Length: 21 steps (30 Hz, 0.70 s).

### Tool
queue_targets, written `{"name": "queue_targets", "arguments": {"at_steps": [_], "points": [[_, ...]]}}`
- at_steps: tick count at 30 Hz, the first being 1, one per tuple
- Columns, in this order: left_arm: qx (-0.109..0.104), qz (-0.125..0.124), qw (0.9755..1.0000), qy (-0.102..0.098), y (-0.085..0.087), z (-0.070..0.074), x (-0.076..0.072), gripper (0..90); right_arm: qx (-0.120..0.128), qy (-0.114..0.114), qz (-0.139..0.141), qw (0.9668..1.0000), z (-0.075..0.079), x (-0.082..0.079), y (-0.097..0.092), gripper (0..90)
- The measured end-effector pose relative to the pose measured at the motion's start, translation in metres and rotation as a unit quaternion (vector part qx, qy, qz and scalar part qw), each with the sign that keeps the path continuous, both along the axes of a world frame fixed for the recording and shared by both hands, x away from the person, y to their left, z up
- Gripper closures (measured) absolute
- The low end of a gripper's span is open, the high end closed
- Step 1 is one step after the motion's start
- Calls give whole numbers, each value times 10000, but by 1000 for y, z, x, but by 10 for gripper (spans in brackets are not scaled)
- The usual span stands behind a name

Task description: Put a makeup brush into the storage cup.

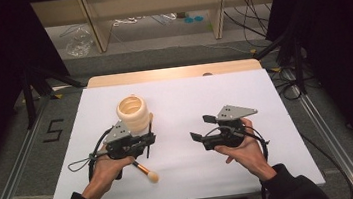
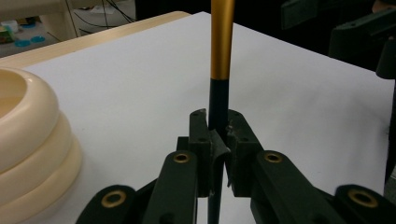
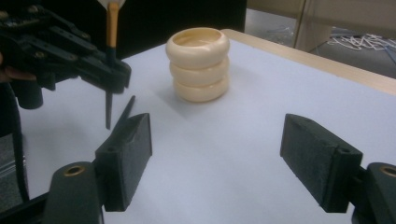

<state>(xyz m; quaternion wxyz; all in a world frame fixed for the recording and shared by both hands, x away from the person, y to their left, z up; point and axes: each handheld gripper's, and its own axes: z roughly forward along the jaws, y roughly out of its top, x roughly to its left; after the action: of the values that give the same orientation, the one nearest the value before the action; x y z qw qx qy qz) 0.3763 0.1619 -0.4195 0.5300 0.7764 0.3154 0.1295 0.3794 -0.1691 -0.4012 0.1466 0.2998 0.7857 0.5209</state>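
A makeup brush [image 1: 143, 168] with a black handle, gold ferrule [image 2: 221, 42] and pale bristle head is clamped by its black handle in my left gripper [image 1: 150, 139], which is shut on it. The bristle end points toward the table's front edge; the thin handle tip points toward a cream ribbed cup [image 1: 132, 113] standing upright just behind the gripper. The cup [image 2: 28, 135] is close at the left in the left gripper view. My right gripper [image 1: 202, 128] stands open and empty over the white table, right of centre. Its pads [image 3: 128, 149] frame the cup [image 3: 198, 63] and the left gripper [image 3: 112, 70] farther off.
The white sheet [image 1: 189, 93] covers the table, with a wooden strip [image 1: 171, 73] along its far edge. Behind it stand a light wooden shelf unit [image 1: 95, 23], loose cables [image 1: 250, 15] and a clear plastic bag [image 1: 77, 43] on the floor. Black stand legs [image 1: 30, 96] flank the table.
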Motion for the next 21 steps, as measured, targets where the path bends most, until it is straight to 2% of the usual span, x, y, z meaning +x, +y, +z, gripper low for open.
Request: {"name": "queue_targets", "arguments": {"at_steps": [3,6,10,19,20,21], "points": [[-11,50,10000,-44,5,1,3,826,53,113,-89,9999,-5,-2,-6,252],[-81,189,9998,-3,10,2,6,826,41,205,-115,9997,-8,-4,-11,258],[-68,333,9994,-71,18,4,10,826,40,263,-143,9995,-11,-8,-15,259],[-163,683,9975,-65,33,8,18,826,1,334,-276,9991,-16,-11,-22,260],[-153,688,9975,-59,34,8,19,826,60,312,-279,9991,-17,-11,-22,260],[-155,713,9973,-48,35,8,19,826,3,318,-311,9990,-17,-12,-23,259]]}}
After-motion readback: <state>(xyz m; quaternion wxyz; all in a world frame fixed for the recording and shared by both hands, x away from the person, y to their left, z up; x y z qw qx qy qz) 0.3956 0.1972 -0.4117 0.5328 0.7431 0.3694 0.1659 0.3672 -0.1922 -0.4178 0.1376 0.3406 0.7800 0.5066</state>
